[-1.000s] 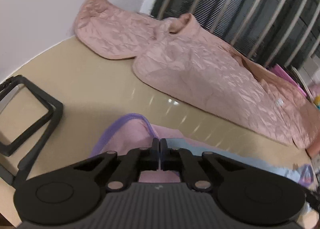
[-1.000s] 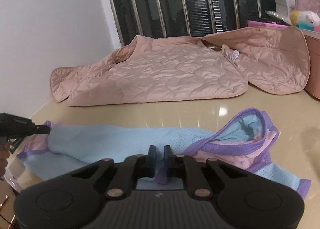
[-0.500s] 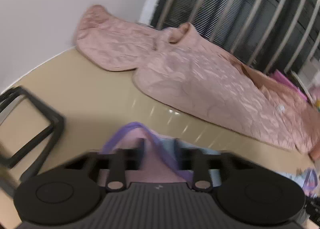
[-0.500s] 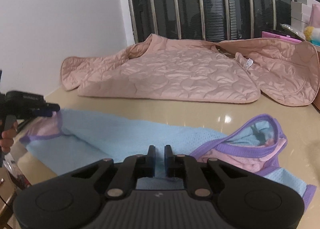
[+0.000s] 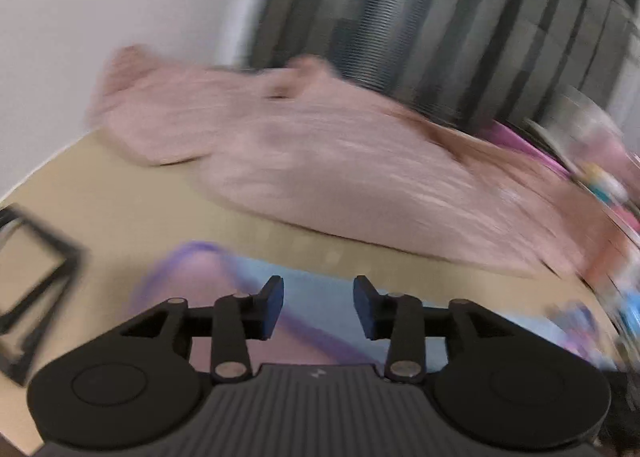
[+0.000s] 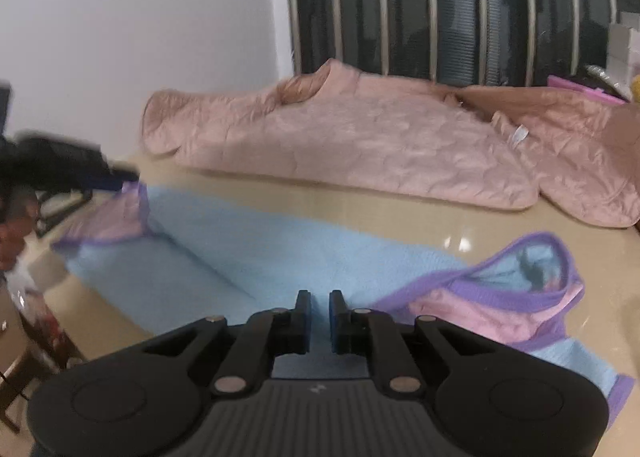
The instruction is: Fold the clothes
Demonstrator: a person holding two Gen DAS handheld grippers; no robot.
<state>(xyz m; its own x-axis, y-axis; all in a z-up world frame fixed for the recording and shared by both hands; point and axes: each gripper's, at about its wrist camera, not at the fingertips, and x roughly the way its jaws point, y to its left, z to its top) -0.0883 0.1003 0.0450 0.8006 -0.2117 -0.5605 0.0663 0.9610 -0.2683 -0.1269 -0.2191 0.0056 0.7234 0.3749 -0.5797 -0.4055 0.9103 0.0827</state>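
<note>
Left hand-held gripper [image 5: 318,307] opening, nothing pinched; vest [image 6: 248,257] corner may flop back. Right hand-held gripper [image 6: 319,323] nearly closed on vest hem (grip looks thin); jacket [image 6: 360,141] at twelve o'clock could snag.

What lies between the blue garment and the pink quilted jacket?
Only a bare strip of glossy beige table separates the blue garment from the pink quilted jacket; right wrist view.

Soft indoor light, glare spots on the glossy table [image 6: 460,241] — left view motion-smeared, fisheye-bent edges.
</note>
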